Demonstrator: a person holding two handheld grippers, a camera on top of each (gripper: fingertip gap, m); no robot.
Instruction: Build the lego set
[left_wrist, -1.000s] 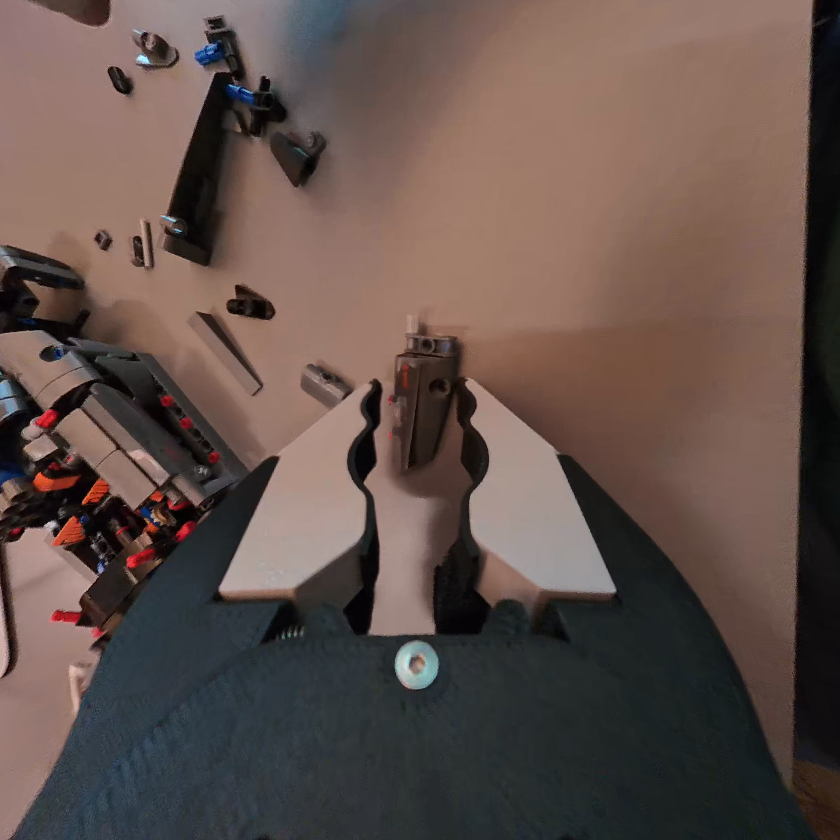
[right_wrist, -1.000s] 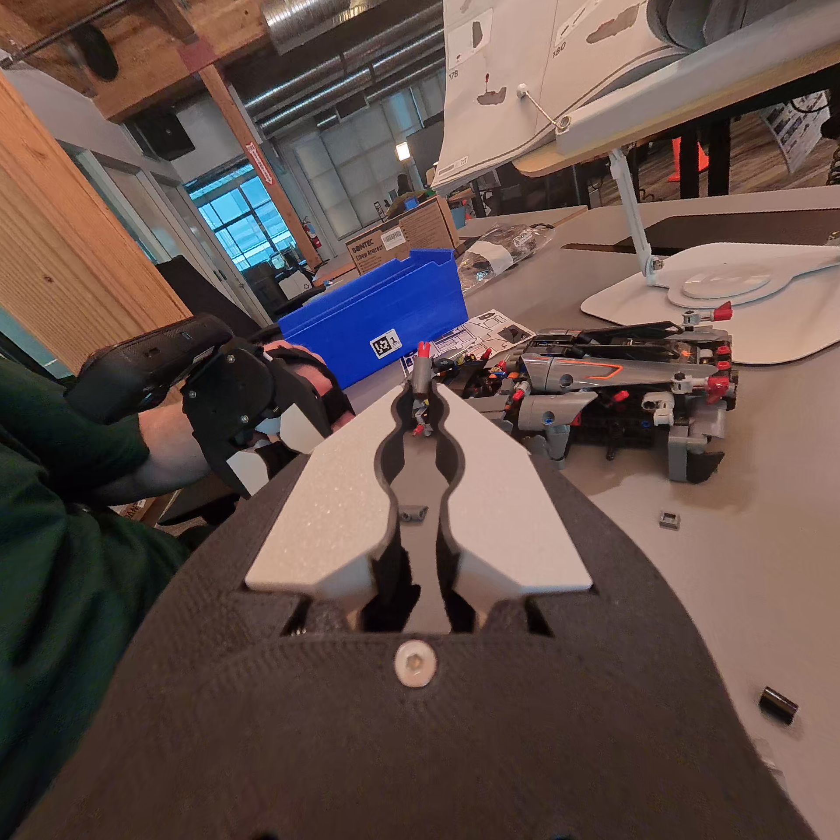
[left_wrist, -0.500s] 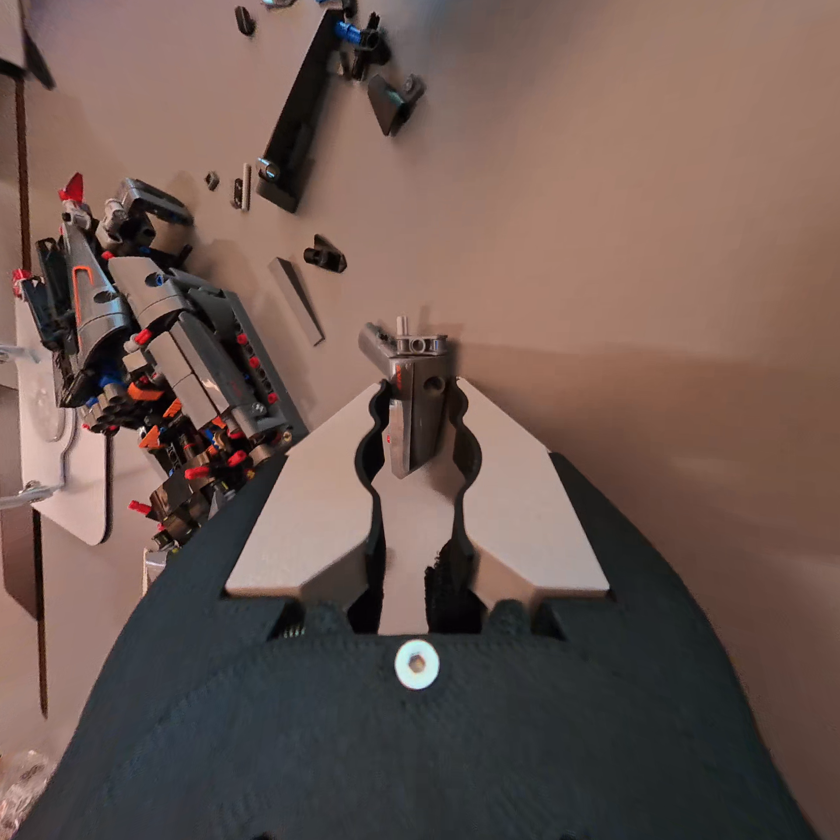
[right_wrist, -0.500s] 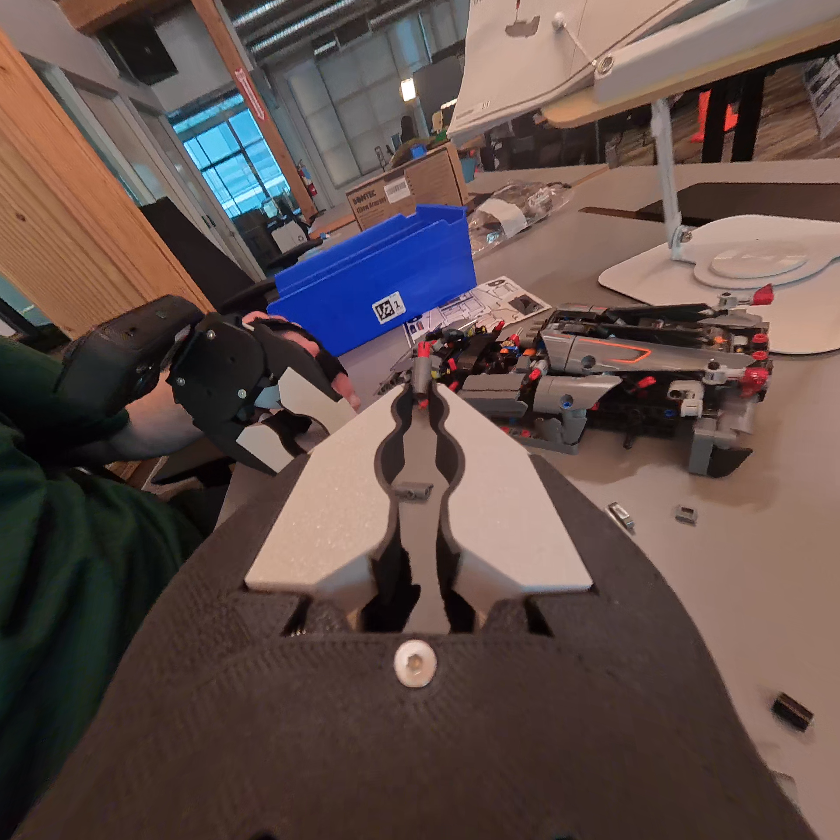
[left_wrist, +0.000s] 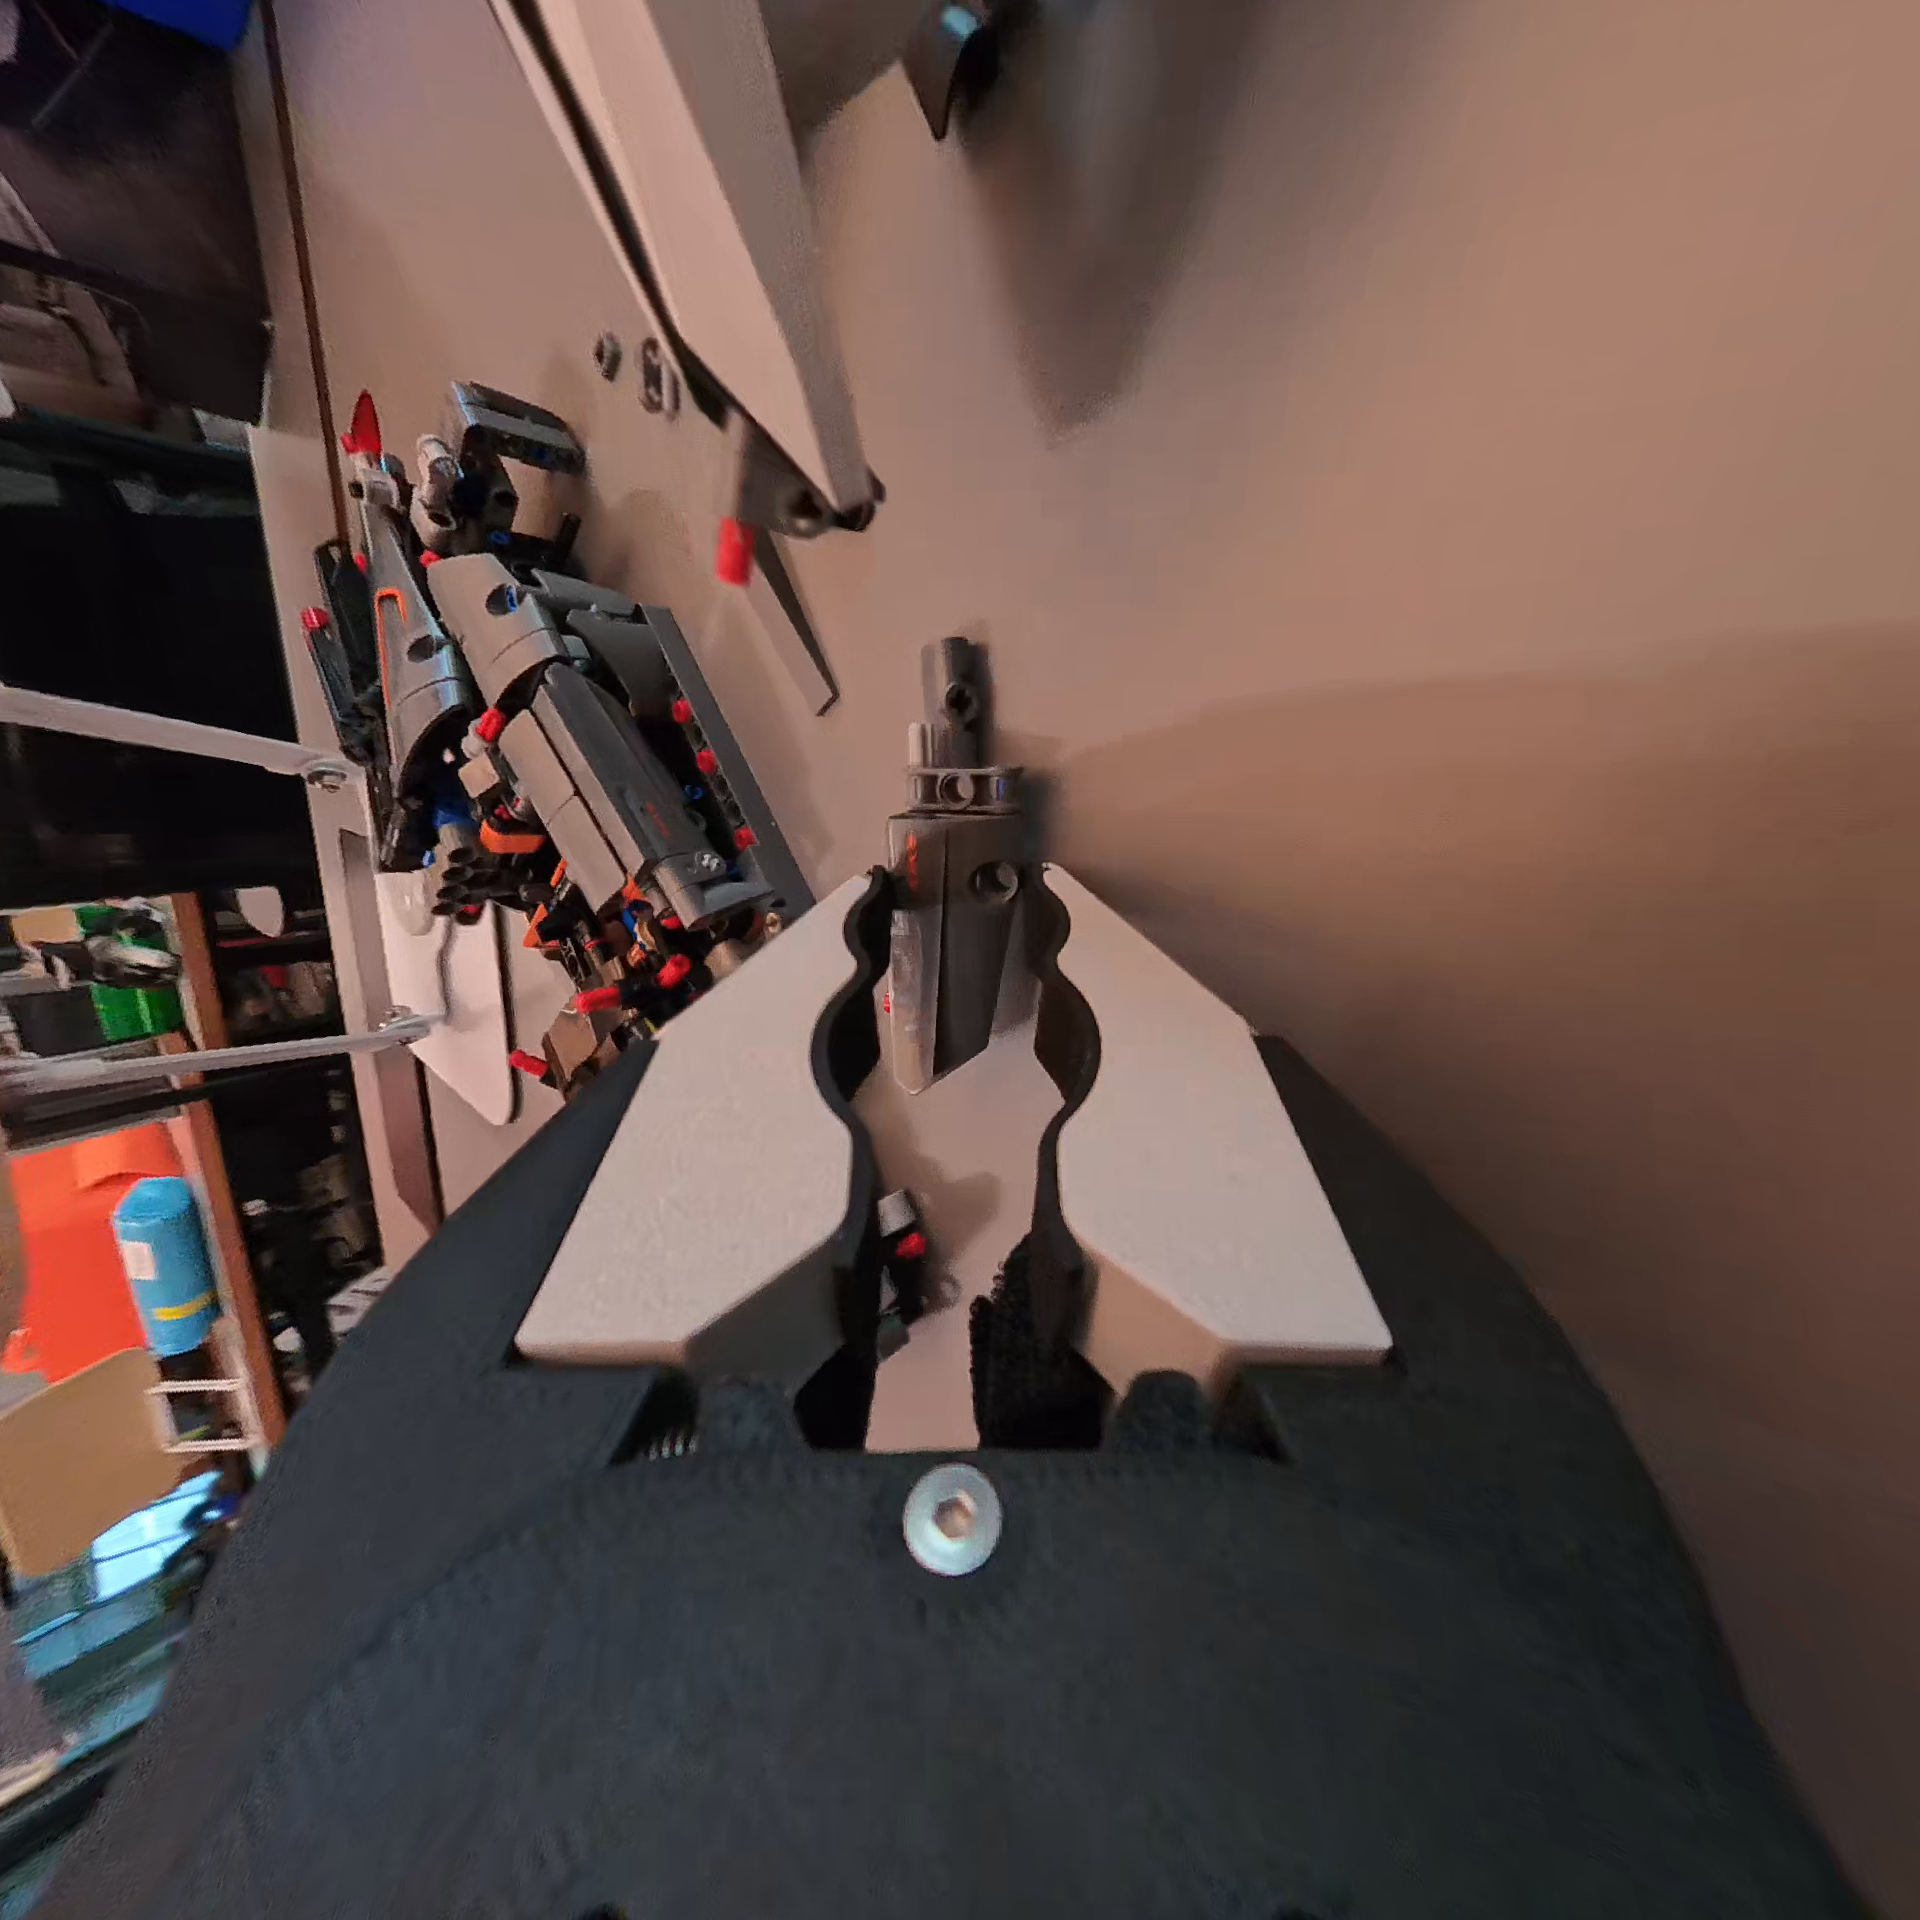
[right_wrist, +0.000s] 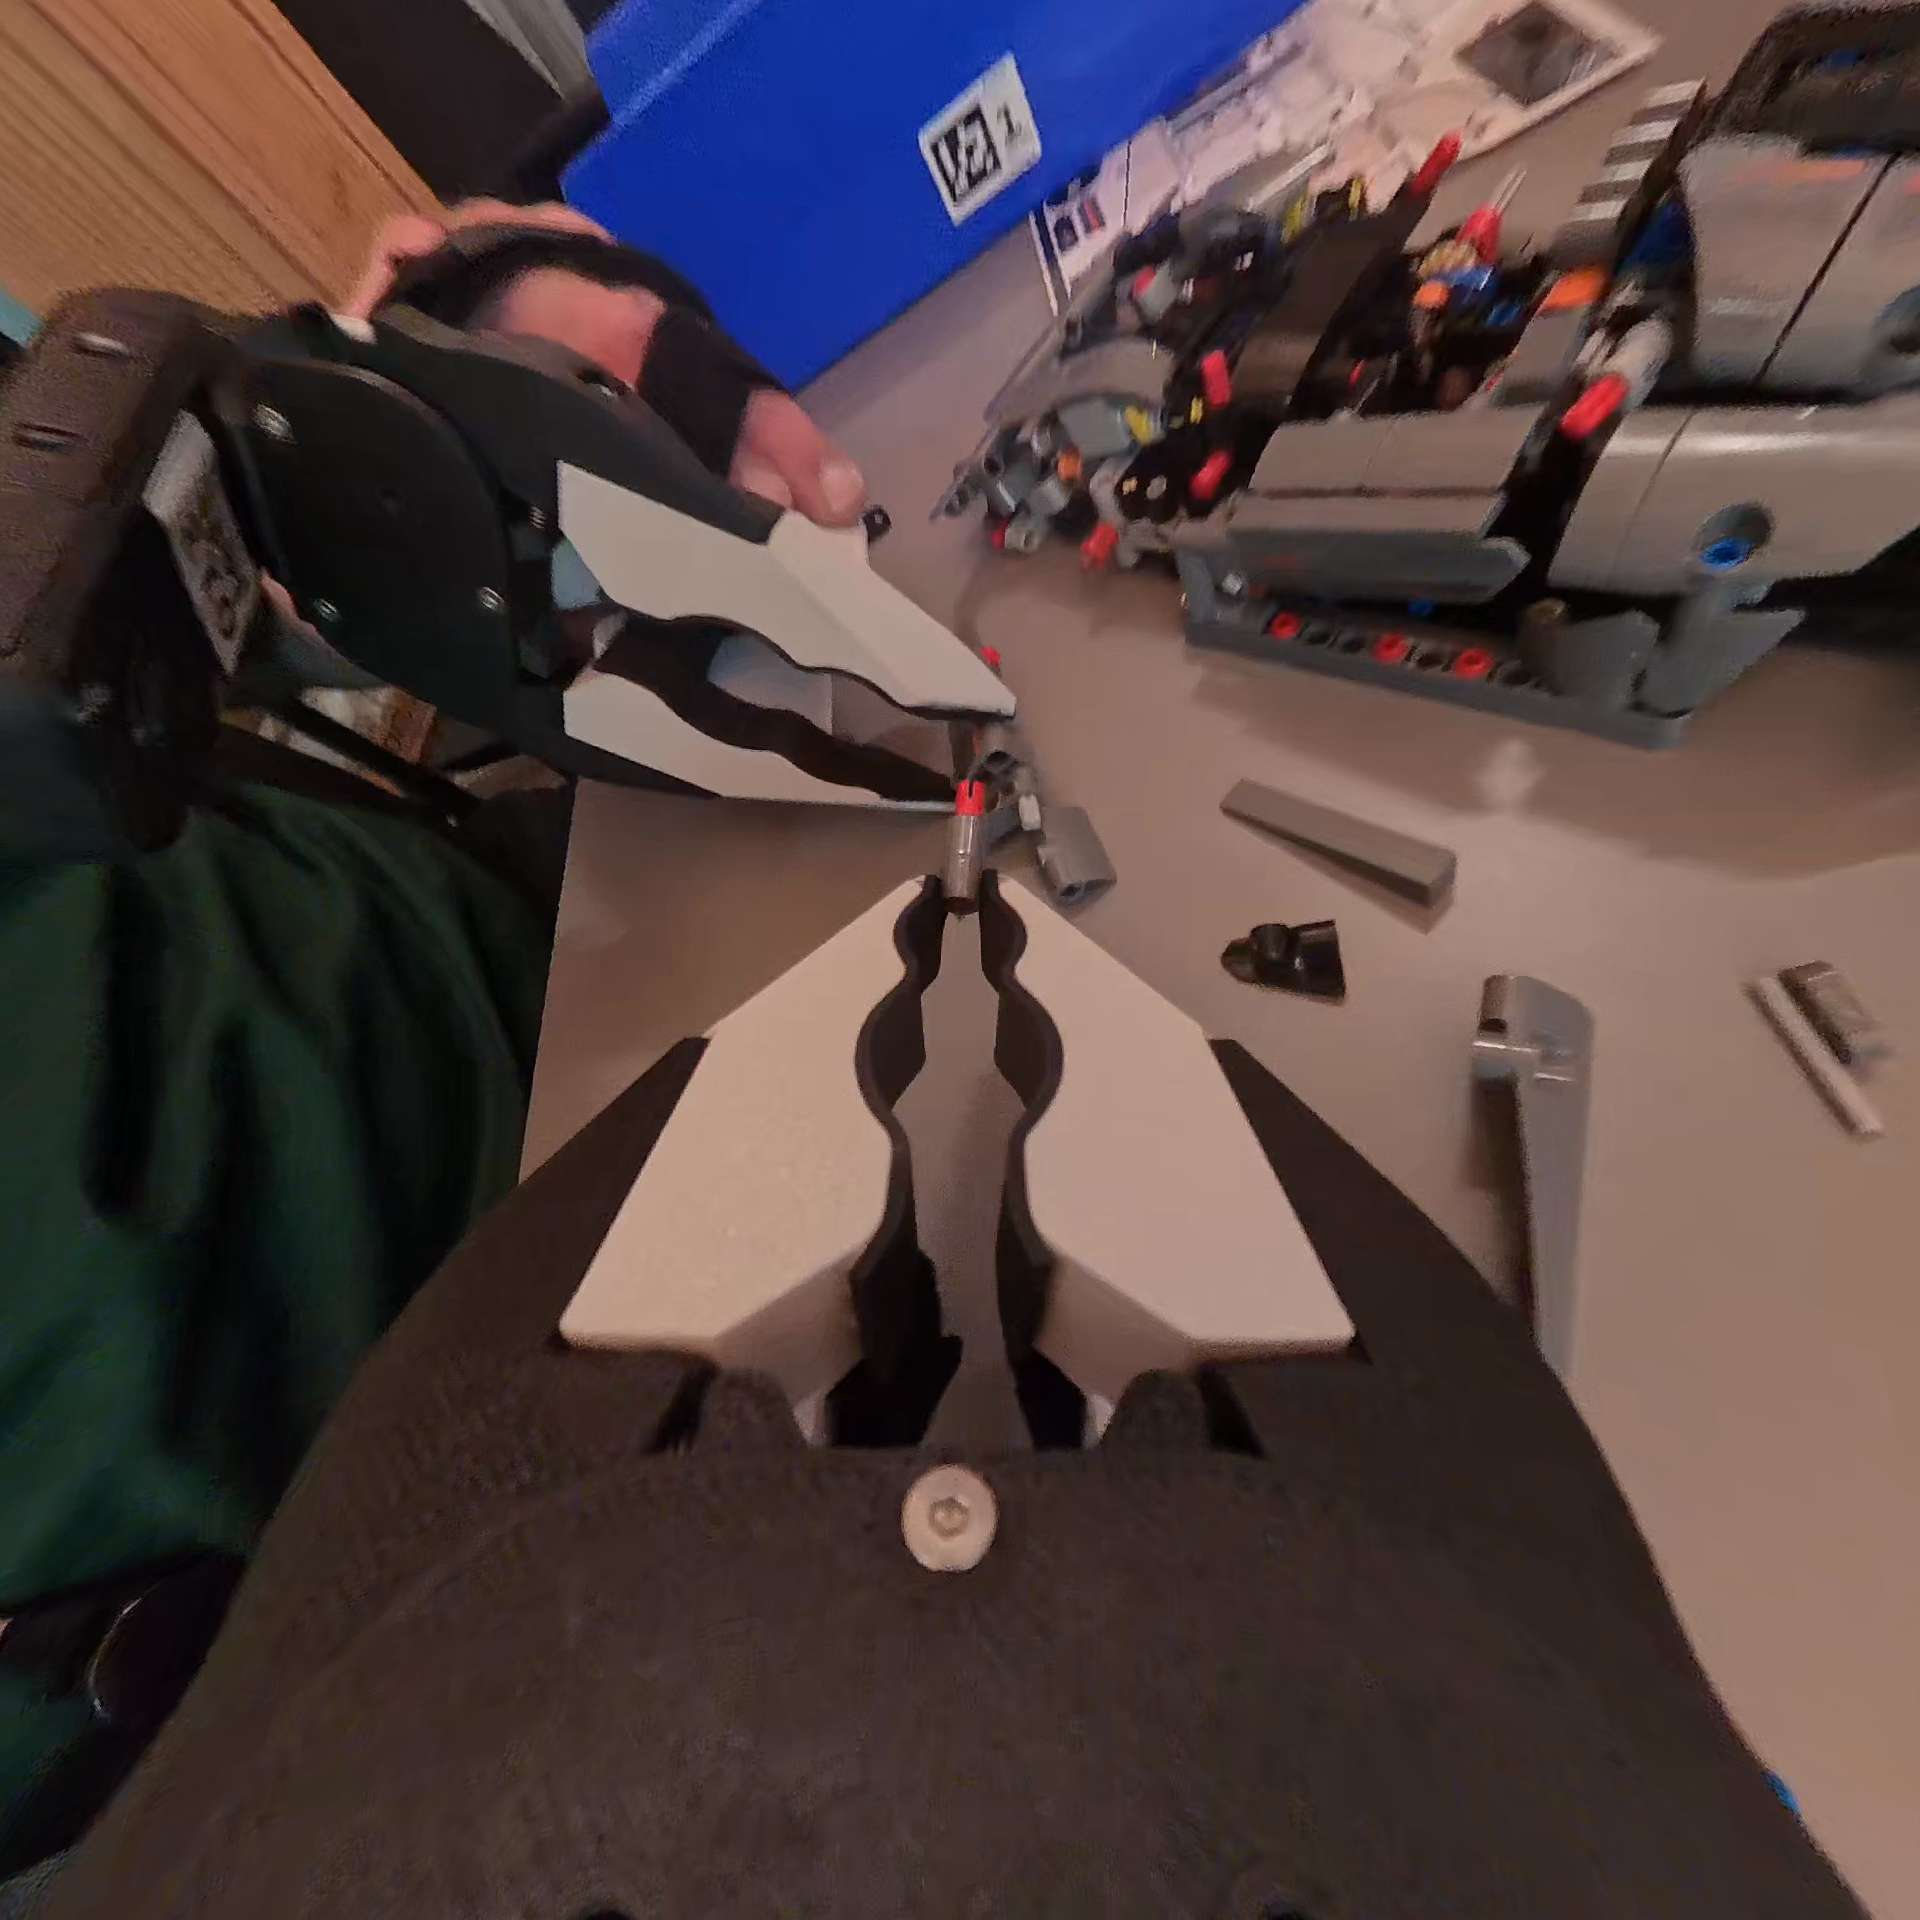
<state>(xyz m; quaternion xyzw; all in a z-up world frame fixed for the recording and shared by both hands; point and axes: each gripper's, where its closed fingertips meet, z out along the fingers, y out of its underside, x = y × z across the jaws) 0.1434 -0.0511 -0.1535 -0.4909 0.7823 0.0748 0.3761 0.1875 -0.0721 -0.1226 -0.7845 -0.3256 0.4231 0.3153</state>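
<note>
We keep the left gripper (left_wrist: 951, 883), jaws shut on the grey sub-assy (left_wrist: 951, 935), steady while the right gripper (right_wrist: 961, 891), jaws pinching the red-tipped pin (right_wrist: 964, 844), lines up w/ its hole & pushes straight.

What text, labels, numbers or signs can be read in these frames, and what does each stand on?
White label on the blue bin: printed characters, not transcribed.
Instruction booklet: blurred, unreadable.
Code tag on the left gripper: pattern, no words.
Grey lego piece in its fingers: orange marking, too small.
Red-tipped pin in the right gripper: none.
</note>
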